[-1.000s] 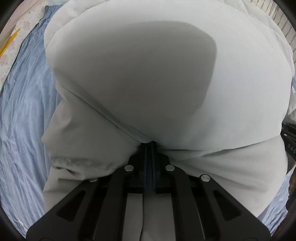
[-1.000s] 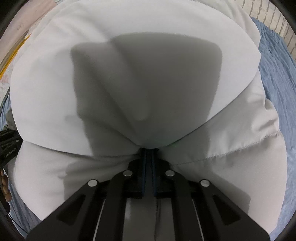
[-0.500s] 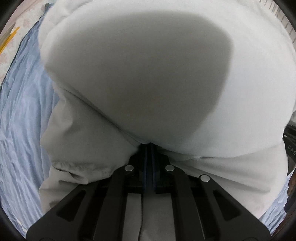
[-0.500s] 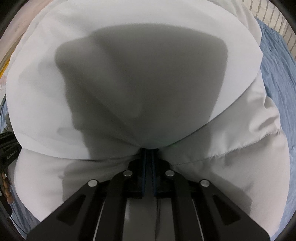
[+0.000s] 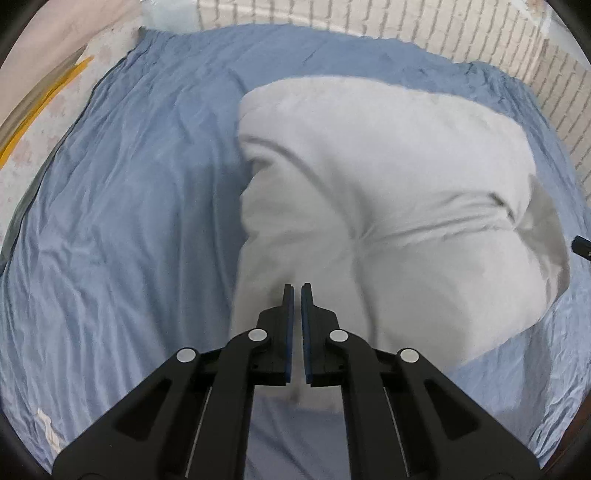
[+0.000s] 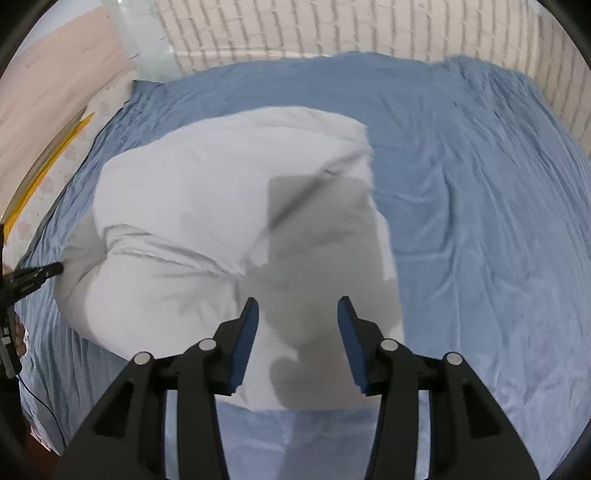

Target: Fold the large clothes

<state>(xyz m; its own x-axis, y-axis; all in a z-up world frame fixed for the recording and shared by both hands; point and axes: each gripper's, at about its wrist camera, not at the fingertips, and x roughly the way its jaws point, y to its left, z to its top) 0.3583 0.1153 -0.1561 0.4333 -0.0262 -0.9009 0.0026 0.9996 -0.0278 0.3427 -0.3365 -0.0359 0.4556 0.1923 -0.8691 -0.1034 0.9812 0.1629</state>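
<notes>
A large pale grey padded garment (image 5: 388, 206) lies folded in a puffy heap on the blue bed sheet (image 5: 129, 229). In the left wrist view it fills the middle and right. My left gripper (image 5: 297, 291) hangs above its near left edge, jaws almost together with a thin gap and nothing between them. In the right wrist view the garment (image 6: 207, 236) lies at centre left. My right gripper (image 6: 297, 308) is open and empty above its near right part. The tip of the other gripper (image 6: 40, 275) shows at the left edge.
The blue sheet (image 6: 480, 221) covers the bed around the garment. A white brick wall (image 6: 332, 29) runs along the far side. A pale floor with a yellow strip (image 5: 40, 99) lies to the left of the bed.
Both grippers have let go of the garment and pulled back and up. The garment, held close to the cameras before, now lies folded on the sheet. The right jaws have opened wide.
</notes>
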